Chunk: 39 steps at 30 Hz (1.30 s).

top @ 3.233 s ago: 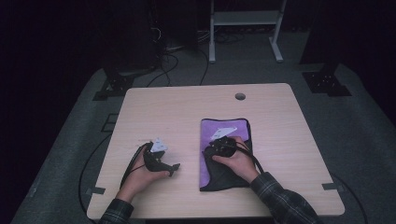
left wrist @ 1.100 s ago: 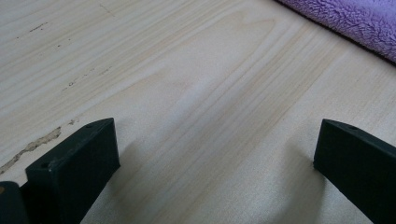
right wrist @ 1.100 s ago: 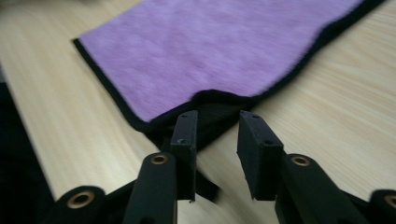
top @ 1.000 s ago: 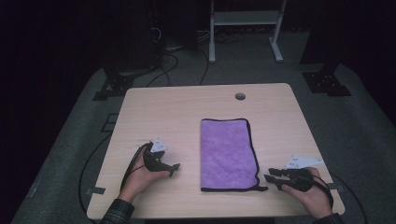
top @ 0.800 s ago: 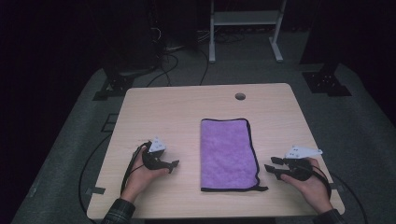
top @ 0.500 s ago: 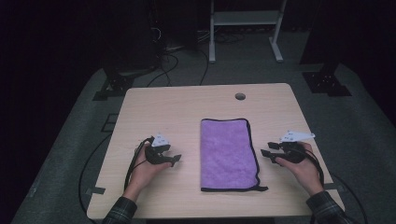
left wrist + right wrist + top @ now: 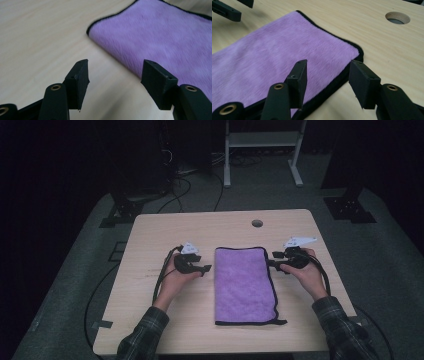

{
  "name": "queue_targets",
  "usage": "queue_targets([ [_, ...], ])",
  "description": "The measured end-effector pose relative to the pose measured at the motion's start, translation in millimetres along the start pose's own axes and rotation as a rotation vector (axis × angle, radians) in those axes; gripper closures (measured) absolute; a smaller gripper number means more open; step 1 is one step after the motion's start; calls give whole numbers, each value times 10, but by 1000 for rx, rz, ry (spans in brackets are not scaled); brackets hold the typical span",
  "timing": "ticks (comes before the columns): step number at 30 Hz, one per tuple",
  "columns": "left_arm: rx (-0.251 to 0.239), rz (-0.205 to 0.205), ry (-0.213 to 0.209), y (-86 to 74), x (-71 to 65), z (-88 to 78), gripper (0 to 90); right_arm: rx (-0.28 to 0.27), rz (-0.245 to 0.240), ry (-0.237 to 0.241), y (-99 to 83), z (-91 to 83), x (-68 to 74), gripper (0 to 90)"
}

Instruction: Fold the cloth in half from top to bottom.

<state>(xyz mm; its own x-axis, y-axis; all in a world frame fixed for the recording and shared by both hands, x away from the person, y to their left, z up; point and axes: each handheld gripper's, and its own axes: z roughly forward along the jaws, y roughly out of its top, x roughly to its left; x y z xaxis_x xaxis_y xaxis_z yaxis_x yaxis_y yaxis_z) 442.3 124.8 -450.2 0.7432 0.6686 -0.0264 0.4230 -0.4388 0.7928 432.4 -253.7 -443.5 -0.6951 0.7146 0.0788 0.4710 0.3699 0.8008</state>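
Cloth: purple towel (image 7: 245,285), folded into a long strip with black edging, lies flat at the middle of my wooden table (image 7: 150,320), its far end towards the round cable hole (image 7: 257,223).
Left gripper: my left gripper (image 7: 206,268) sits just beside the strip's left edge near the far corner. Its jaws have just been closing but stand apart, with bare table between them.
Right gripper: my right gripper (image 7: 271,261) straddles the black right edge near the far right corner. Its jaws have just been opening, pads not yet pressing.
Risk: I judge a pinch here could catch one layer alone, or slip off the thin edging, so the fold opens crookedly.
Views compared: high view shows both hands (image 7: 176,279) and the whole strip. Right gripper view shows the stacked black edges (image 7: 329,87) up close. Left gripper view shows the rounded corner (image 7: 93,26).
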Motion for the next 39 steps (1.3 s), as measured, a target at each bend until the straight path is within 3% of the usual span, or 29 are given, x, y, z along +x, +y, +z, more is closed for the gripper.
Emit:
queue_targets([
  [3, 1, -1, -10, 161, 55, 173, 385, 16, -3, -4, 68, 173, -89, 482],
  [9, 9, -13, 4, 268, 123, 394, 387, 20, 30, -26, 150, 400, -230, 482],
  [15, 36, -22, 39, 292, 240, 594, 392, 35, 72, -70, 143, 564, -366, 474],
  [17, 45, -36, 32, 277, 278, 634, 404, 56, 77, -86, 93, 610, -405, 470],
  [21, 68, -51, 5, 235, 325, 695, 436, 54, 85, -64, 47, 646, -429, 477],
  [23, 58, -51, -28, 221, 337, 708, 500, 58, 72, -55, 47, 646, -407, 575],
  [26, 56, -27, -50, 221, 329, 712, 566, 57, 62, -46, 45, 646, -392, 619],
  [27, 56, -34, -63, 222, 315, 715, 655, 62, 72, -36, 47, 643, -383, 689],
  [31, 65, -75, -86, 228, 298, 716, 770, 68, 94, -19, 50, 647, -363, 785],
  [34, 78, -100, -79, 246, 277, 715, 839, 76, 108, -20, 62, 650, -345, 819],
  [37, 94, -89, -65, 282, 260, 698, 858, 91, 106, -45, 100, 644, -315, 829],
  [39, 78, -75, -55, 319, 269, 664, 858, 76, 96, -56, 144, 614, -306, 830],
])
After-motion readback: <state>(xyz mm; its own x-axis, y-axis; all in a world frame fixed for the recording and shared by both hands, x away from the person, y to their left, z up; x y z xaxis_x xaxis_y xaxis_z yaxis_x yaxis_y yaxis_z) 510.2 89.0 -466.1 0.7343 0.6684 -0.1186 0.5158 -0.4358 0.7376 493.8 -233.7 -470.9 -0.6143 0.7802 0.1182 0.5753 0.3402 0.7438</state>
